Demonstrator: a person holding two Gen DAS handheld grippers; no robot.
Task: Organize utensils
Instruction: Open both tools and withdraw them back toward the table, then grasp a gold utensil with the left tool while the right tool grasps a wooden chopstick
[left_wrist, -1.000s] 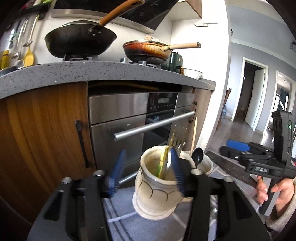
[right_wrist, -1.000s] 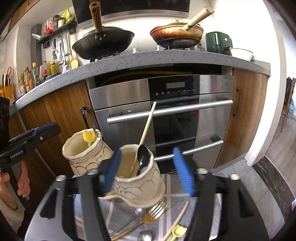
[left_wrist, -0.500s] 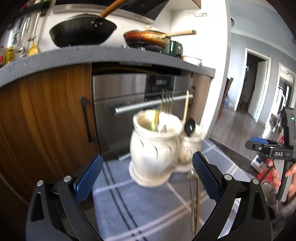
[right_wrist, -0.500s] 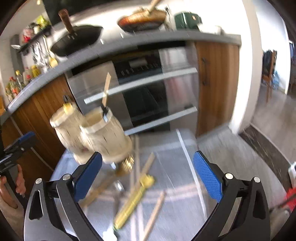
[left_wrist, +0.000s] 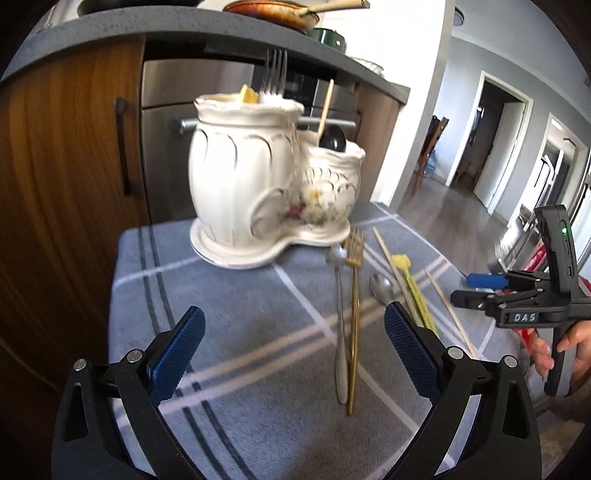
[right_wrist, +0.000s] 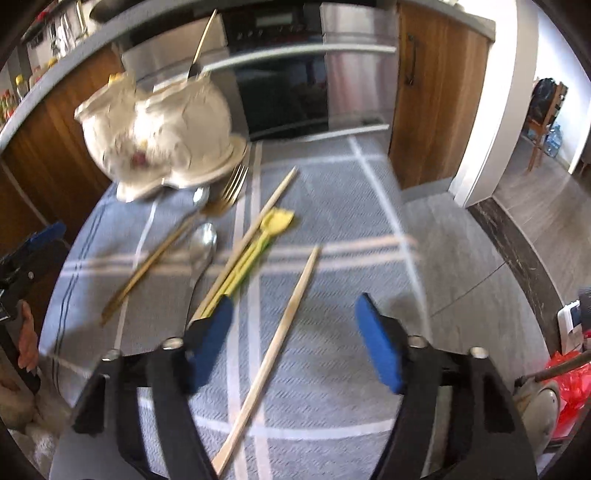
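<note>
A white ceramic double holder (left_wrist: 258, 192) (right_wrist: 159, 125) stands at the far end of a grey striped cloth (left_wrist: 240, 369) (right_wrist: 332, 369). It holds a silver fork (left_wrist: 275, 74), a yellow utensil, a chopstick and a black spoon (left_wrist: 332, 138). On the cloth lie a gold fork (left_wrist: 354, 295) (right_wrist: 177, 236), a silver spoon (right_wrist: 203, 247), a yellow utensil (right_wrist: 258, 240) and loose chopsticks (right_wrist: 280, 339). My left gripper (left_wrist: 295, 350) is open and empty, back from the holder. My right gripper (right_wrist: 295, 332) is open and empty above a chopstick.
An oven with steel handles (right_wrist: 295, 74) and wooden cabinets (left_wrist: 66, 166) stand behind the cloth. Pans sit on the counter (left_wrist: 295, 14). The right gripper's body (left_wrist: 535, 295) is at the right of the left wrist view. Tiled floor (right_wrist: 498, 258) lies to the right.
Both grippers have opened wide, pulled back from the holder and tilted down. The loose utensils on the cloth have come into view.
</note>
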